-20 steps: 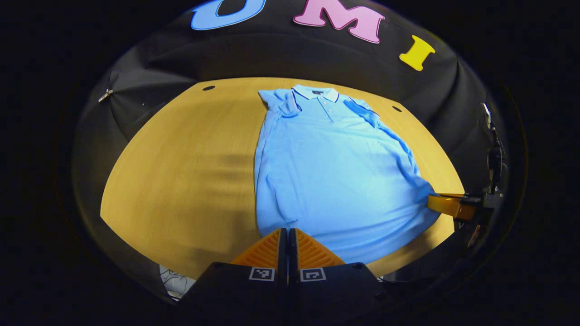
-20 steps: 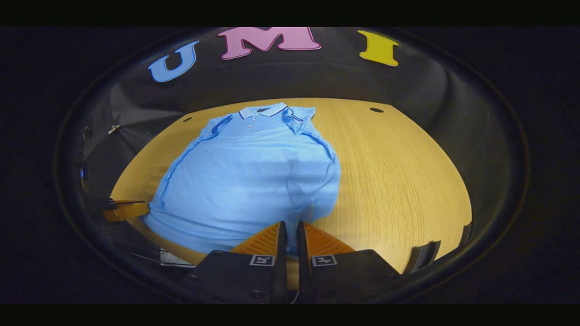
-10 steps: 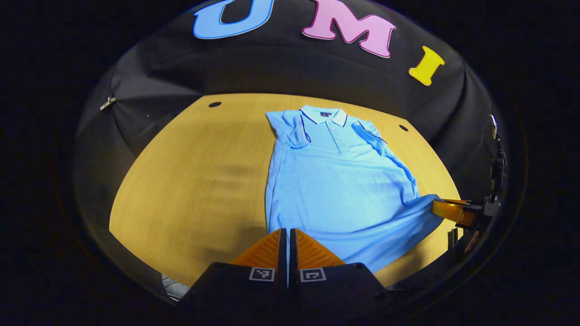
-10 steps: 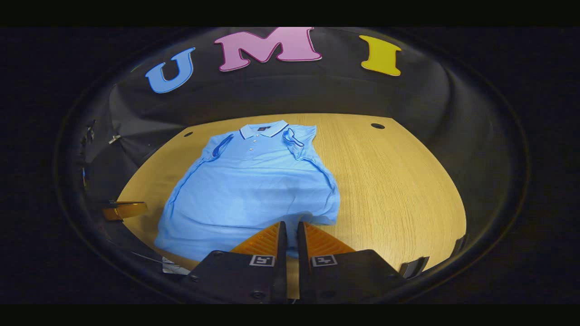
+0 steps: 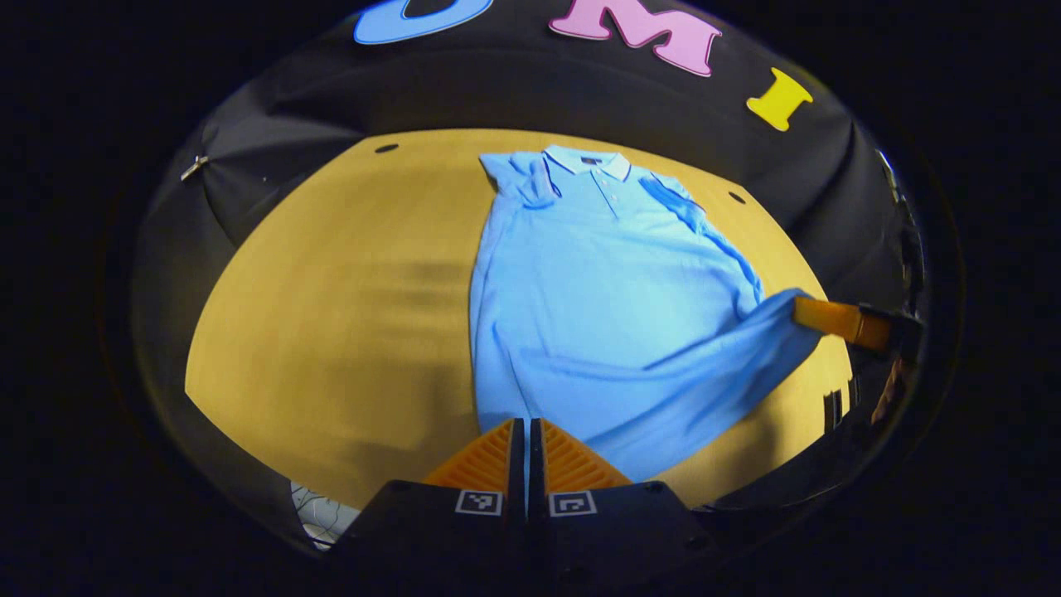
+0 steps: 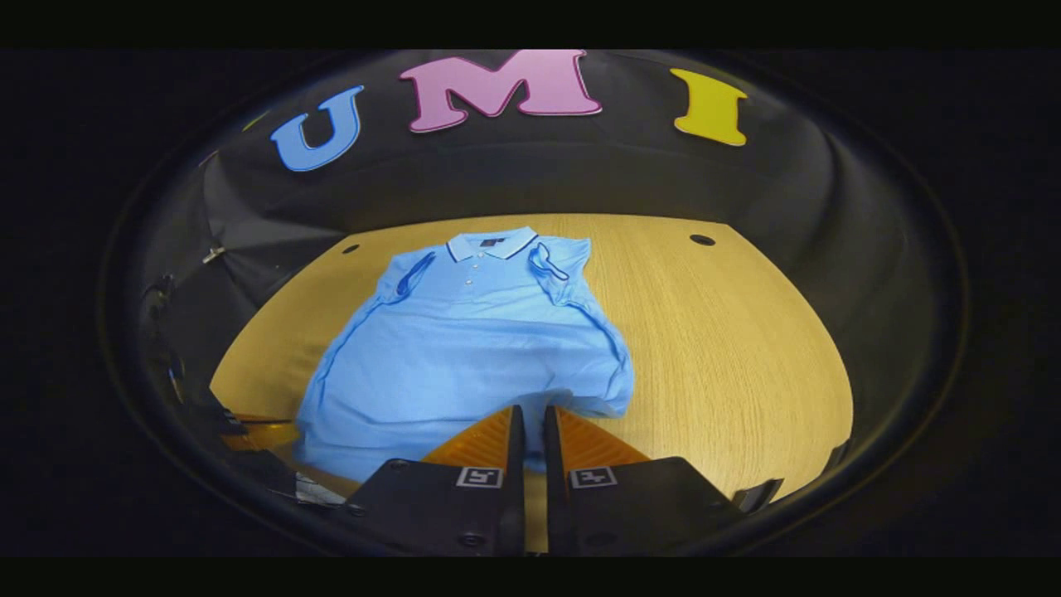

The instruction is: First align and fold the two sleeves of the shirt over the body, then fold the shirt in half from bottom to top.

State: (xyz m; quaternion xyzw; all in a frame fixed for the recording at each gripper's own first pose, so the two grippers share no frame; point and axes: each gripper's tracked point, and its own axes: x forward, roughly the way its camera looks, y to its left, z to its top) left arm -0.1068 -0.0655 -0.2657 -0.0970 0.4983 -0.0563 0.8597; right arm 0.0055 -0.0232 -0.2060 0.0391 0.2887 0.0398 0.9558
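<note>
A light blue polo shirt [image 5: 613, 282] lies collar-away on the wooden table [image 5: 331, 315], both short sleeves folded in over the chest. My left gripper [image 5: 527, 424] is shut on the shirt's near hem at its left corner. Off to the right, my right gripper [image 5: 808, 313] pinches the other hem corner and holds it raised, so the hem hangs as a loose band above the table. In the right gripper view, my right gripper [image 6: 530, 410] is shut on the hem of the shirt [image 6: 472, 348]. The left gripper [image 6: 278, 433] appears low at the left edge.
Bare wood stretches left of the shirt in the left gripper view and right of it on the table [image 6: 729, 348]. Small dark holes [image 5: 386, 148] [image 6: 702, 240] mark the far corners. A metal clip [image 5: 193, 168] hangs on the cloth wall.
Both grippers stay shut on the hem. The hem has come up off the table, and the right corner has risen and moved toward the collar, slackening the lower body.
</note>
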